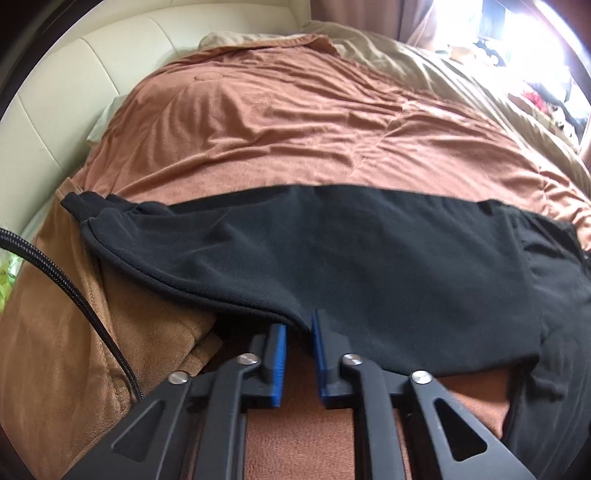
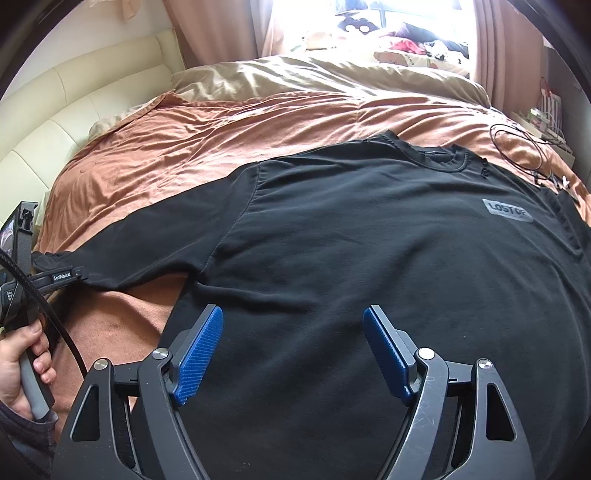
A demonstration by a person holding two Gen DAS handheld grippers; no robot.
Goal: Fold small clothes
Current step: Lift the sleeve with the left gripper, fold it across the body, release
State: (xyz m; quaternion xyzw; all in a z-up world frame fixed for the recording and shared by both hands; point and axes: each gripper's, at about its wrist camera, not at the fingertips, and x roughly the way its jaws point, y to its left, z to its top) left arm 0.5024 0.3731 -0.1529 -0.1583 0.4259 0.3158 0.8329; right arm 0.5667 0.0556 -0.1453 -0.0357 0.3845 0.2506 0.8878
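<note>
A black long-sleeved shirt (image 2: 369,258) lies spread front up on the brown blanket (image 2: 184,158), with its collar (image 2: 439,158) at the far side and a grey patch (image 2: 508,215) on the chest. One sleeve (image 1: 295,251) stretches across the left wrist view. My left gripper (image 1: 300,326) is shut on that sleeve's near edge, and black cloth dips between its blue pads (image 1: 281,338). In the right wrist view the left gripper (image 2: 79,275) holds the sleeve at the far left. My right gripper (image 2: 293,325) stands open low over the shirt's body, with nothing pinched.
A cream padded headboard (image 1: 66,92) runs along the left. A beige duvet (image 2: 314,81) lies beyond the blanket, with a bright window and curtains (image 2: 369,29) behind. Thin cables (image 2: 524,147) lie at the bed's right edge. A tan cloth (image 1: 74,332) and a braided cable (image 1: 74,295) are near left.
</note>
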